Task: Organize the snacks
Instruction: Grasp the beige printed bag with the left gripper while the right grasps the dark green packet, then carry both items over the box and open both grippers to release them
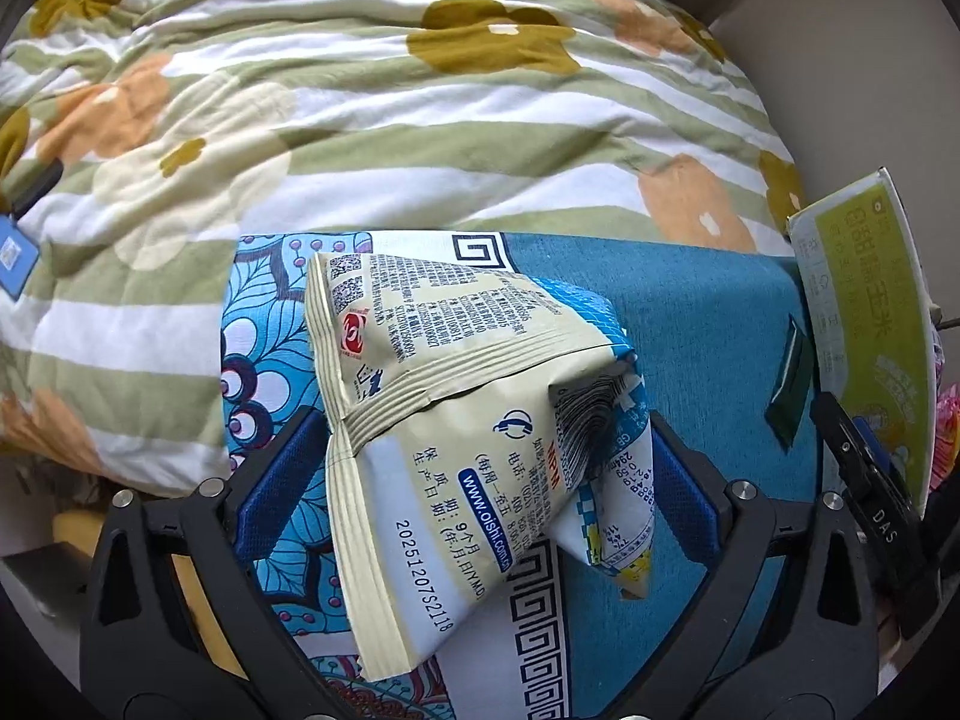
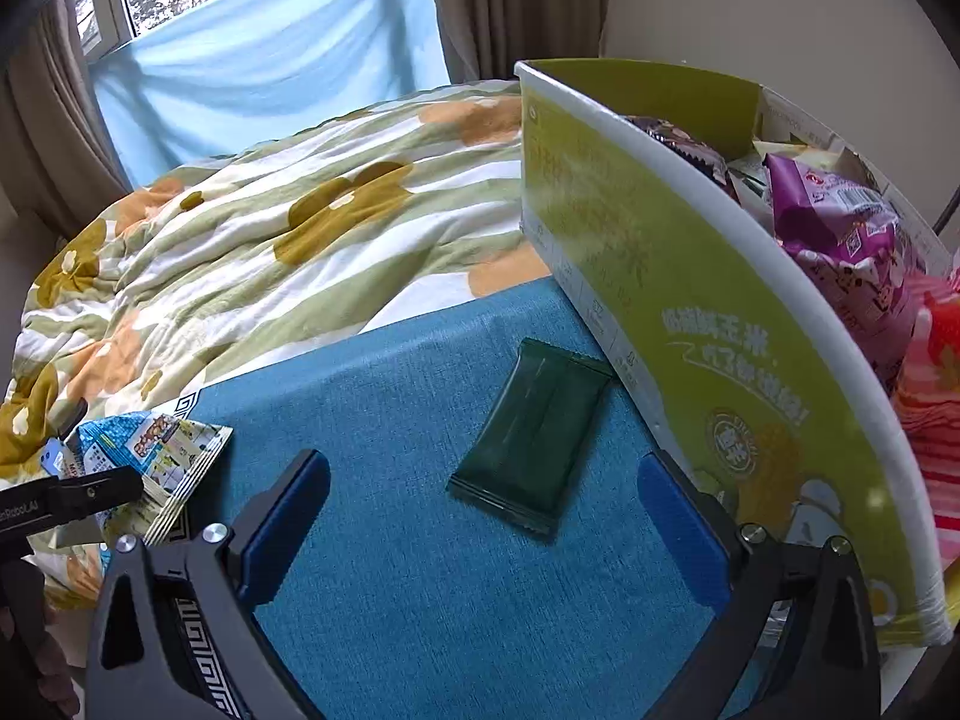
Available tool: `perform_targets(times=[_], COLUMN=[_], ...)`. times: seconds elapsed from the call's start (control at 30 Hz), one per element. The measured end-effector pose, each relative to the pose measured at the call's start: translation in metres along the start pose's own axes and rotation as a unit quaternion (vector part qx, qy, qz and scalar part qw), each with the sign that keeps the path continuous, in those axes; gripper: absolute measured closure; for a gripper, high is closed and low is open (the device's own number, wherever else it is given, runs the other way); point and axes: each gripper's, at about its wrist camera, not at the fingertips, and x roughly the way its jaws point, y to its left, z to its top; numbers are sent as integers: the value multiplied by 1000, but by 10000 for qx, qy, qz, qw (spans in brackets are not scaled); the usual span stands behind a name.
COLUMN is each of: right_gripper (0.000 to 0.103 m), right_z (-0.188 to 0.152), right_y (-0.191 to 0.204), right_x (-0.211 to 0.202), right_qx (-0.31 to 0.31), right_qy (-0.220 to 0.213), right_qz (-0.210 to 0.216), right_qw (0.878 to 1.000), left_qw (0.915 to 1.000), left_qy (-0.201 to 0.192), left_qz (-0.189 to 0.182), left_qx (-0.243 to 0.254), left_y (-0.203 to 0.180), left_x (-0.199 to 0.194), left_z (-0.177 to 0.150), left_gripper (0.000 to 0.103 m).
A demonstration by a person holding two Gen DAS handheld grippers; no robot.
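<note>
Quilt (image 1: 372, 120), green-striped w/ flowers, fills everything beyond both sets of jaws; nearer in lies the blue cloth (image 2: 420, 570) that the snacks sit on. Green cardboard box (image 2: 690, 324) stands just outside the right gripper's (image 2: 486, 534) right finger, already stuffed w/ purple and pink snack bags.

Cream chip bag (image 1: 456, 420), crumpled, printed back up, lies between the left gripper's (image 1: 486, 480) fingers, seam running diagonally across the gap. Left jaws spread wide; the pads look just beside the bag's edges, but I can't tell if they touch, so no squeeze yet. Dark green wrapped bar (image 2: 534, 432) lies flat, ahead of the right jaws and centred between them, just beside the box wall. Right jaws also spread, nothing in them.

Step in hand, prob.: each gripper taking one snack for the box. To do it well: left should close on the bag's puffed middle, not on the loose corner by its right finger, which would fold and slip. Squeeze gently since the bag is air-filled. Right needs to come fwd and lower, pads either side of the bar's long edges, w/o knocking the box.

Pose: both grippers tip steeply down at the cloth, left the steeper, directly over its bag; right sits back from the bar.
</note>
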Motion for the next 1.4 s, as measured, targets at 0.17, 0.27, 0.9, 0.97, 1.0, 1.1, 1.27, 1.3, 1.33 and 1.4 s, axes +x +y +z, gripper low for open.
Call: perform_targets(times=[0.17,0.27,0.9,0.97,1.0,1.1,1.27,1.3,1.33,1.4], right_gripper=[1,1,55,58,59,59,59,59,59,59], right_z=[-2,-3,-1,-2,-2,-4,3,6,8,15], right_y=[-3,-4,-6,-4,-4,-7,-6,-5,-3,0], right_x=[18,24,53,53,52,50,28,20,10,-10], right_qx=[274,390,292,147,130,135,84,41,-12,-98], right_qy=[9,32,-23,-15,-7,11,-61,-112,-169,-295], right_qz=[-154,-157,-603,-557,-525,-442,-196,-131,-64,109], right_qw=[9995,9991,9978,9983,9985,9989,9998,9998,9998,9995], left_qw=[9997,9995,9965,9962,9961,9962,9952,9948,9943,9931], left_qy=[44,8,-32,-40,-43,-73,-325,-390,-468,-627], left_qz=[-105,-144,-244,-250,-259,-295,-344,-356,-363,-383], left_qx=[218,284,795,833,843,818,852,871,888,916], left_y=[-6,-7,-42,-47,-49,-55,-69,-73,-78,-87], left_x=[5,4,7,6,5,-2,-33,-41,-49,-67], left_z=[4,5,-3,-5,-5,-7,-6,-5,-4,-3], left_gripper=[32,36,39,39,39,39,40,40,40,40])
